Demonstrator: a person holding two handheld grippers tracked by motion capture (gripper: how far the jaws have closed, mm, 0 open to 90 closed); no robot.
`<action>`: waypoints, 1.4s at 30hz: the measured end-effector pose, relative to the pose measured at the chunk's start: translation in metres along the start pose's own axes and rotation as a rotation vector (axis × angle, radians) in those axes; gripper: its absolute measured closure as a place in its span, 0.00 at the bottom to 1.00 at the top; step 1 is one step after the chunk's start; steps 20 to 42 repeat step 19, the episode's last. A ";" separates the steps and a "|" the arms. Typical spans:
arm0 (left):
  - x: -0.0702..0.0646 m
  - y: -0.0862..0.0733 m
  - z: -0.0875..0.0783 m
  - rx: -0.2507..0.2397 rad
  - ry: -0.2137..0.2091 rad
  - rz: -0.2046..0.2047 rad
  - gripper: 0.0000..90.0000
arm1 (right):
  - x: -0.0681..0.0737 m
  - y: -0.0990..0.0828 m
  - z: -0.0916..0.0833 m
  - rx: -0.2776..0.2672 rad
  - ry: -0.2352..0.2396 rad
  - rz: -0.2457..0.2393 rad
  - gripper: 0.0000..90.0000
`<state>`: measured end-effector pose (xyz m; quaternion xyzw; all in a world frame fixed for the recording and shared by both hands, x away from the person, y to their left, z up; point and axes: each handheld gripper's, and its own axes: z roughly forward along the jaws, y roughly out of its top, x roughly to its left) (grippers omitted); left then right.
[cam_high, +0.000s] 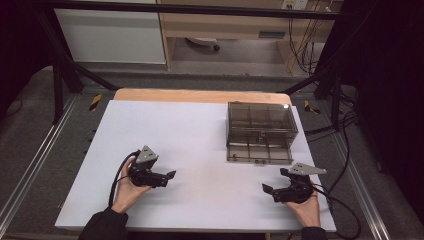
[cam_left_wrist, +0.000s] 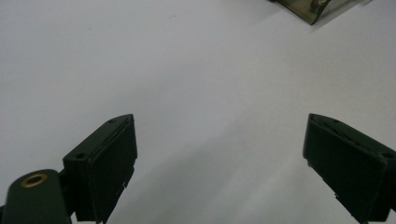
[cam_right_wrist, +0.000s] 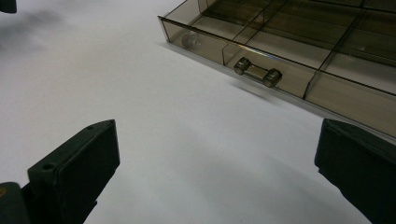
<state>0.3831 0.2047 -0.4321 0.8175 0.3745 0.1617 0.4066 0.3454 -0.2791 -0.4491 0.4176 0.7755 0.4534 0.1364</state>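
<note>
A smoky transparent box (cam_high: 261, 118) stands on the right back part of the white table (cam_high: 190, 135). Its divided drawer (cam_high: 259, 149) is pulled out toward me, and the compartments I can see hold nothing. In the right gripper view the drawer (cam_right_wrist: 299, 51) lies ahead, with a small bar handle (cam_right_wrist: 258, 71) on its front wall. My right gripper (cam_high: 275, 181) (cam_right_wrist: 217, 172) is open, just in front of the drawer and apart from it. Near the front left, my left gripper (cam_high: 169, 176) (cam_left_wrist: 224, 163) is open over bare table. A corner of the drawer (cam_left_wrist: 317, 7) shows far ahead of it.
The table's wooden edge (cam_high: 200, 95) shows at the back. Black frame posts (cam_high: 57, 75) stand at both back corners and cables (cam_high: 345, 150) trail down the right side. A wide bare stretch of white surface lies between the two grippers.
</note>
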 end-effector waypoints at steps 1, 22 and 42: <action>0.001 -0.002 -0.002 -0.004 0.002 -0.007 0.11 | 0.000 0.000 0.000 0.002 -0.001 -0.003 0.01; 0.027 -0.048 -0.037 0.008 0.070 -0.046 0.10 | 0.000 -0.001 0.000 0.004 0.004 0.006 0.01; 0.027 -0.048 -0.037 0.008 0.070 -0.046 0.10 | 0.000 -0.001 0.000 0.004 0.004 0.006 0.01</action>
